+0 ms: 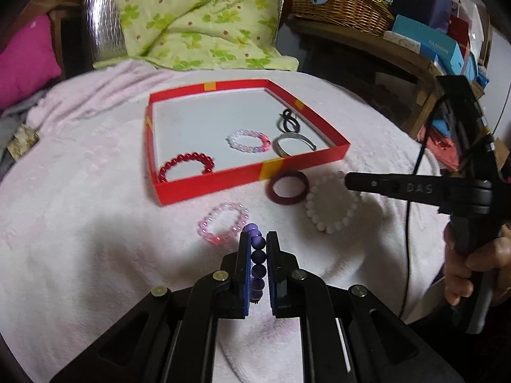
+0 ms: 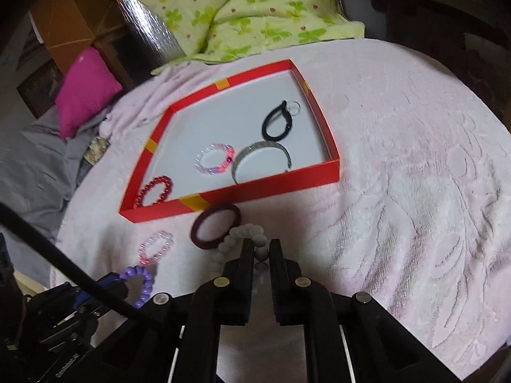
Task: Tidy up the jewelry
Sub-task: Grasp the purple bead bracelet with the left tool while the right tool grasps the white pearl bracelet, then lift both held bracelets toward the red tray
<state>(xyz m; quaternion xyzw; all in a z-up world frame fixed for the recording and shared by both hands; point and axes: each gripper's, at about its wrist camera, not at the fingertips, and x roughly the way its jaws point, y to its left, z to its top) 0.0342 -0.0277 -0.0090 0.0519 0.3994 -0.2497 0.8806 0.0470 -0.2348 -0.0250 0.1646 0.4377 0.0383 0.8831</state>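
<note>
Purple bracelet (image 1: 257,260) sits clamped in the left gripper (image 1: 258,239). Right gripper (image 2: 258,249) pinches the white bracelet (image 2: 244,239); beads might roll free before the red tray (image 1: 242,178)

Pink blanket (image 2: 399,159), green floral quilt (image 1: 198,16), wicker basket (image 1: 338,3)

Dim indoor light, heavy fisheye bending at the edges.
Soft shadows pool on the pink blanket (image 1: 80,223); motion blur smears detail.

Green leaf-print quilt (image 1: 198,16), magenta pillow (image 1: 25,57), wicker basket (image 1: 338,3)
</note>
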